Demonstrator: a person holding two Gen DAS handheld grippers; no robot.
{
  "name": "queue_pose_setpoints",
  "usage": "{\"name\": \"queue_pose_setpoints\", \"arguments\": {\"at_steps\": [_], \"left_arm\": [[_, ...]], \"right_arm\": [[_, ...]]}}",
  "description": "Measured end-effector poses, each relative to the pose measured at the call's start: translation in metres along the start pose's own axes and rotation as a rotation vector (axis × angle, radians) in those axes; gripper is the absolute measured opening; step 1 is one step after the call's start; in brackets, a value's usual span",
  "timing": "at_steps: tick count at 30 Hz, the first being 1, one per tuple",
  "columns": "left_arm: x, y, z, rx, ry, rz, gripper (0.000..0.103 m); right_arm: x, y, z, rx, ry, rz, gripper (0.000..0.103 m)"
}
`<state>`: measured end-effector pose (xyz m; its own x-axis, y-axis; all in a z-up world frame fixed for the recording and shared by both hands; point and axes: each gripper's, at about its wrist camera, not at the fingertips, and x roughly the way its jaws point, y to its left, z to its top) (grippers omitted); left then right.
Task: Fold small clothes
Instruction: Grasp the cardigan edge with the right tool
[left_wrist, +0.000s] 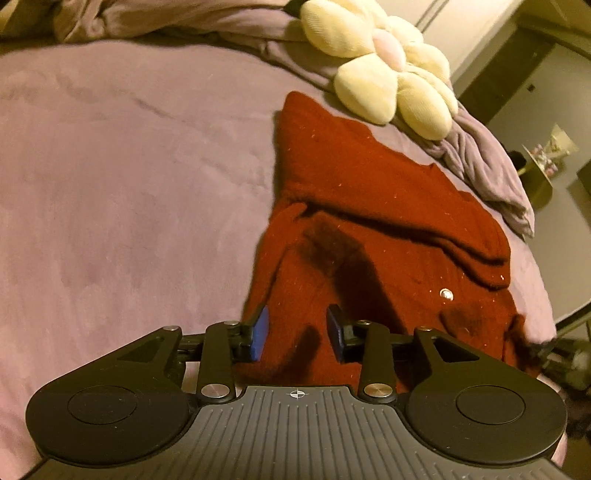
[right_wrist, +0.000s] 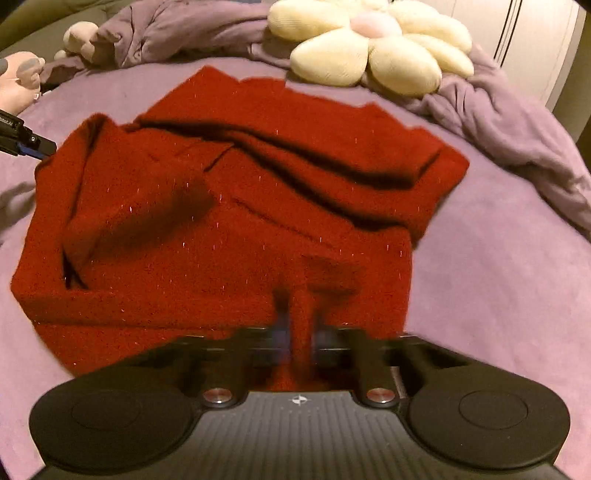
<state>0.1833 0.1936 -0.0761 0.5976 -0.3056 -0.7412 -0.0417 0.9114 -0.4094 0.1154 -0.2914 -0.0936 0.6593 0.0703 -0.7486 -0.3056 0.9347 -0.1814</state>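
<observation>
A dark red knitted sweater lies partly folded on a bed covered by a mauve blanket. One sleeve is laid across its far half, and a small silver button shows on its near right part in the left wrist view.

The left tool hovers over the sweater's near left edge. Its blue pads stand narrowly apart with only fabric below them, gripping nothing. In the right wrist view it appears at the far left, with tiny white lettering too small to read.

The right tool is blurred. Its fingers look close together with a ridge of red fabric between them at the sweater's near edge; whether they pinch it I cannot tell.

Left of the sweater the bed is open. A cream flower-shaped cushion sits beyond it on a rumpled grey sheet.
</observation>
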Motion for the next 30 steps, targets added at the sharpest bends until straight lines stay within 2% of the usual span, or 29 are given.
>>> {"name": "queue_pose_setpoints", "arguments": {"at_steps": [1,2,3,5,7,9,11,14,16,17,18,20,23,25,27,28,29,30], "left_arm": [[0.000,-0.003,0.001,0.024,-0.010,-0.003,0.044],[0.001,-0.005,0.002,0.048,-0.019,-0.005,0.053],[0.003,-0.008,0.003,0.069,-0.026,-0.005,0.058],[0.009,-0.013,0.007,0.103,-0.031,-0.026,0.061],[0.018,-0.016,0.010,0.114,-0.019,-0.043,0.066],[0.027,-0.021,0.013,0.145,-0.013,-0.062,0.073],[0.036,-0.026,0.015,0.186,-0.006,-0.064,0.077],[0.051,-0.026,0.020,0.195,0.021,-0.047,0.075],[0.054,-0.026,0.023,0.182,0.015,-0.076,0.072],[0.055,-0.026,0.024,0.179,0.020,-0.087,0.069],[0.056,-0.028,0.025,0.189,0.023,-0.068,0.063],[0.053,-0.029,0.027,0.211,-0.011,-0.015,0.058],[0.049,-0.022,0.027,0.184,-0.021,-0.036,0.066],[0.053,-0.019,0.026,0.186,0.007,-0.040,0.067],[0.058,-0.019,0.026,0.199,0.030,-0.053,0.067],[0.059,-0.019,0.026,0.202,0.034,-0.056,0.067],[0.060,-0.018,0.028,0.192,0.037,-0.057,0.062],[0.060,-0.016,0.030,0.172,0.037,-0.071,0.050]], "right_arm": [[-0.008,-0.008,0.002,0.059,-0.063,-0.026,0.008],[-0.013,-0.022,0.003,0.160,-0.111,-0.061,0.008],[-0.015,-0.039,0.002,0.283,-0.138,-0.087,0.008],[-0.011,-0.072,-0.007,0.510,-0.129,-0.071,0.008],[-0.002,-0.082,-0.017,0.597,-0.085,-0.075,0.008],[0.006,-0.081,-0.024,0.605,-0.045,-0.073,0.008],[0.007,-0.077,-0.026,0.593,-0.047,-0.068,0.009],[0.004,-0.078,-0.027,0.610,-0.058,-0.046,0.012],[0.003,-0.081,-0.026,0.610,-0.063,-0.019,0.016],[0.002,-0.080,-0.025,0.598,-0.065,0.004,0.022],[0.002,-0.077,-0.025,0.588,-0.064,0.022,0.037],[0.003,-0.072,-0.021,0.564,-0.069,0.035,0.047],[0.008,-0.066,-0.015,0.527,-0.065,0.020,0.046],[0.010,-0.063,-0.013,0.500,-0.061,0.003,0.041],[0.010,-0.058,-0.011,0.475,-0.063,-0.013,0.012],[0.010,-0.056,-0.010,0.466,-0.065,-0.027,0.010],[0.008,-0.054,-0.009,0.456,-0.076,-0.041,0.010],[0.004,-0.051,-0.009,0.442,-0.094,-0.051,0.009]]}}
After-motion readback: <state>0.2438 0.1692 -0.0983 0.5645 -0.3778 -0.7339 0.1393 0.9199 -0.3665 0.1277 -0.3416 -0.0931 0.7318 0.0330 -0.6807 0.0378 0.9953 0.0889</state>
